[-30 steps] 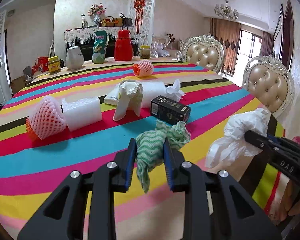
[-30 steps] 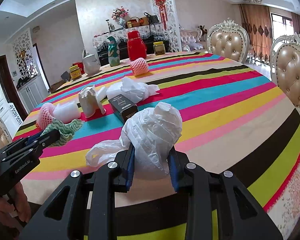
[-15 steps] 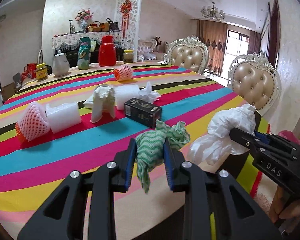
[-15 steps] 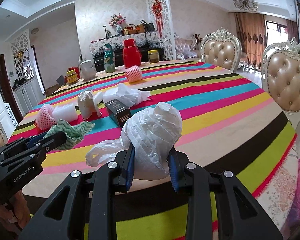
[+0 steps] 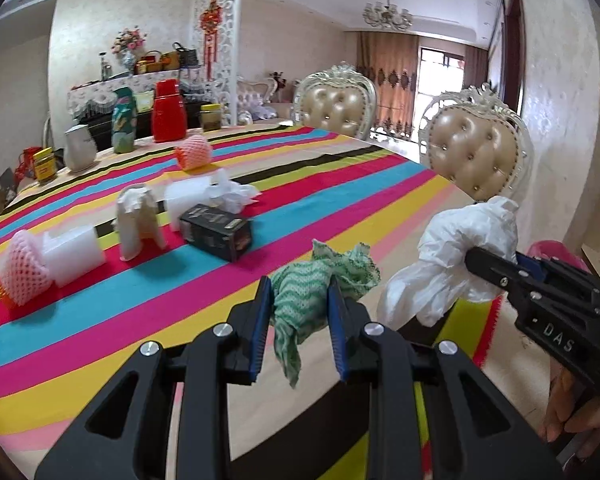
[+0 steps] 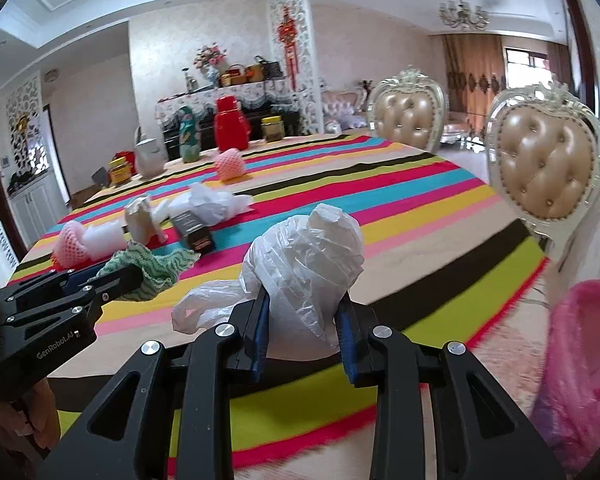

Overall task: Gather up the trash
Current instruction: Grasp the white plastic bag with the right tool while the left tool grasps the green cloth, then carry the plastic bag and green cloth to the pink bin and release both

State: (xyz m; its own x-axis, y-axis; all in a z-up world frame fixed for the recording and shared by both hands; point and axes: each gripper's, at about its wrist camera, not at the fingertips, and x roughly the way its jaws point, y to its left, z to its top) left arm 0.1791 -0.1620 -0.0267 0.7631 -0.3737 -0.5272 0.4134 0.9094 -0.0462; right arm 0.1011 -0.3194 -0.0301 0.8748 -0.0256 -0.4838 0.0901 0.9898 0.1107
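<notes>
Over at the left of the left wrist view, a pink foam net [image 5: 20,266] lay on the striped worktop [image 5: 100,312] beside a white foam block [image 5: 74,249]. Next came a crumpled paper bag [image 5: 137,216], then a black carton [image 5: 217,232], with white tissue [image 5: 232,194] just behind it. Further back stood a red flask [image 5: 169,111] and a green packet [image 5: 124,120].

At lower centre, the left claw [image 5: 298,320] was pinching a green wavy cloth [image 5: 312,292], its blue pads pressed on both sides of the wad and a tail of fabric hanging below. To the right of it, the right claw [image 5: 500,268] came in from the frame's right edge, clamped on a white plastic bag [image 5: 456,268].

From the right wrist view, that right claw [image 6: 304,336] squeezed the white plastic bag between both pads, the bag bulging above them, held above the near edge of the worktop. A tufted chair [image 6: 544,168] stood at the upper right, and something pink [image 6: 584,368], blurred, showed at the lower right, off the worktop.
</notes>
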